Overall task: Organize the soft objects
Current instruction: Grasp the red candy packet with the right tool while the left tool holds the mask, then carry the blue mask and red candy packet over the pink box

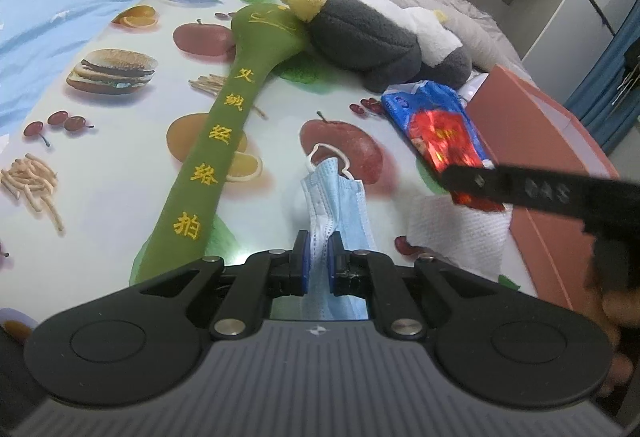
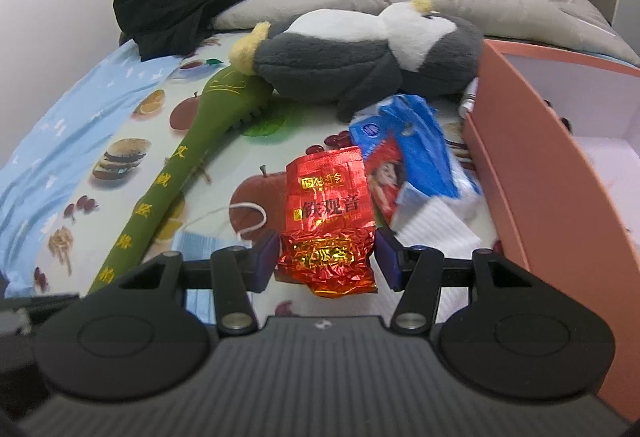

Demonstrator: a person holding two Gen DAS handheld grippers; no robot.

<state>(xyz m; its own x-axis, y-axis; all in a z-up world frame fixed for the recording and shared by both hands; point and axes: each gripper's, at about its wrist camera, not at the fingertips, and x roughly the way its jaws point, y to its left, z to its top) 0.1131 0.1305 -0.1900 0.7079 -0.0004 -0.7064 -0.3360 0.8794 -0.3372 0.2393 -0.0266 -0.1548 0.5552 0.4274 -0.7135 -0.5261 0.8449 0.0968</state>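
Pinching the blue face mask (image 1: 334,205), the left gripper (image 1: 318,257) has its pads pressed together on the folds, mask draped over the printed bed sheet (image 1: 120,165). Right gripper (image 2: 326,257) clamps the red foil tea packet (image 2: 330,213) at half width, lifted near the pink box (image 2: 532,165). Risks: crinkled foil is slick and only its lower end is gripped, so it could slide out mid-carry. The mask's ear loop (image 1: 328,157) could snag the green plush massage stick (image 1: 212,157) nearby.

left gripper (image 1: 318,257) fingers pinched nearly together, right gripper (image 2: 326,257) fingers half-spread, both angled downward
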